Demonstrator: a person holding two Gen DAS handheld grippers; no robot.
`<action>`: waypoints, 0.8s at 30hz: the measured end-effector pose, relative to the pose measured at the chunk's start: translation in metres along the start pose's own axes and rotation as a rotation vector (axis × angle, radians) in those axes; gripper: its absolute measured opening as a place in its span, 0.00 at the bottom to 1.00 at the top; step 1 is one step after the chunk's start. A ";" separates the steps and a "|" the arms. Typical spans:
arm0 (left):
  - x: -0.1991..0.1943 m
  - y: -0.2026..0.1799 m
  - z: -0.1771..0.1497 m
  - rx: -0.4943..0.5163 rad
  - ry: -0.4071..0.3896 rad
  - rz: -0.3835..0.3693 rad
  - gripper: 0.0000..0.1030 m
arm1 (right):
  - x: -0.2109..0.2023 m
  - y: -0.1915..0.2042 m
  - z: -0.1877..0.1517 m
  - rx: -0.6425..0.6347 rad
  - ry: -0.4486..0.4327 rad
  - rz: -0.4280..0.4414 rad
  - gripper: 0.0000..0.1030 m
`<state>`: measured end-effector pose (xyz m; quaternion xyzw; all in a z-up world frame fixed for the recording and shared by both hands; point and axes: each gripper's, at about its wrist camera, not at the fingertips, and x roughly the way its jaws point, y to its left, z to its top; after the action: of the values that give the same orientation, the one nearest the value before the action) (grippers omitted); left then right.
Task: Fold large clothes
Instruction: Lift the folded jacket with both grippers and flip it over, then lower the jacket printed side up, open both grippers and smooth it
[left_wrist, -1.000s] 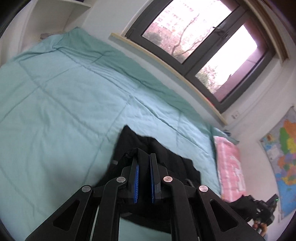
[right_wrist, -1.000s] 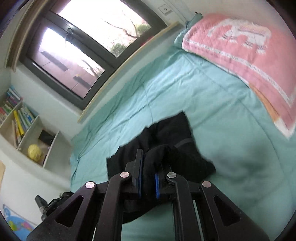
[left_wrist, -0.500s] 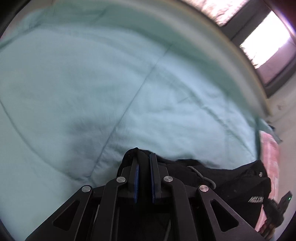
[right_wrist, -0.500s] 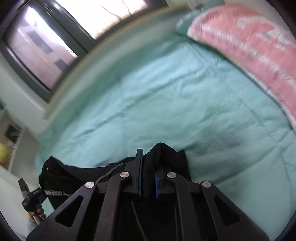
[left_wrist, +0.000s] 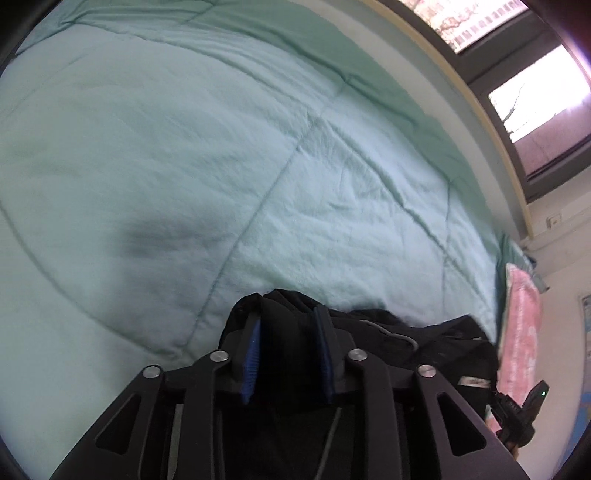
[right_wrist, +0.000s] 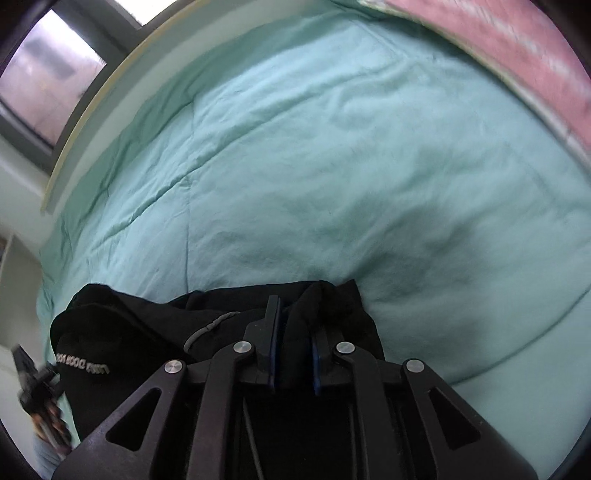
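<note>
A black garment (left_wrist: 413, 343) with a grey drawstring lies low over the teal quilt (left_wrist: 258, 155). My left gripper (left_wrist: 290, 332) has its blue-padded jaws parted, with black cloth still lying between them. My right gripper (right_wrist: 293, 332) is shut on a bunched edge of the same black garment (right_wrist: 140, 332), which shows white lettering near its left end. The quilt (right_wrist: 332, 147) fills the right wrist view too. Each gripper shows at the edge of the other's view.
A pink patterned pillow (left_wrist: 521, 332) lies at the bed's right end; it shows in the right wrist view (right_wrist: 517, 44) at the top right. A dark-framed window (left_wrist: 524, 74) and pale sill run along the far side of the bed.
Both grippers dropped the garment from a raised hold down close to the quilt and tilted downward. The left jaws went from shut on the cloth to parted.
</note>
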<state>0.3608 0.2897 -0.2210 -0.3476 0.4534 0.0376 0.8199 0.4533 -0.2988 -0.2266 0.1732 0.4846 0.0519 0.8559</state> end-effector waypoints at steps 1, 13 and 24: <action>-0.007 0.004 0.001 -0.019 0.013 -0.017 0.30 | -0.010 0.004 0.001 -0.013 -0.010 0.003 0.21; -0.120 0.078 0.020 -0.438 -0.123 -0.067 0.75 | -0.090 0.020 0.000 -0.043 -0.082 0.052 0.31; -0.167 -0.077 -0.020 0.023 -0.232 0.105 0.75 | -0.168 0.035 0.019 -0.062 -0.309 -0.011 0.75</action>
<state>0.2775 0.2620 -0.0581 -0.3074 0.3732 0.1153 0.8677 0.3840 -0.3141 -0.0687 0.1498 0.3464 0.0349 0.9254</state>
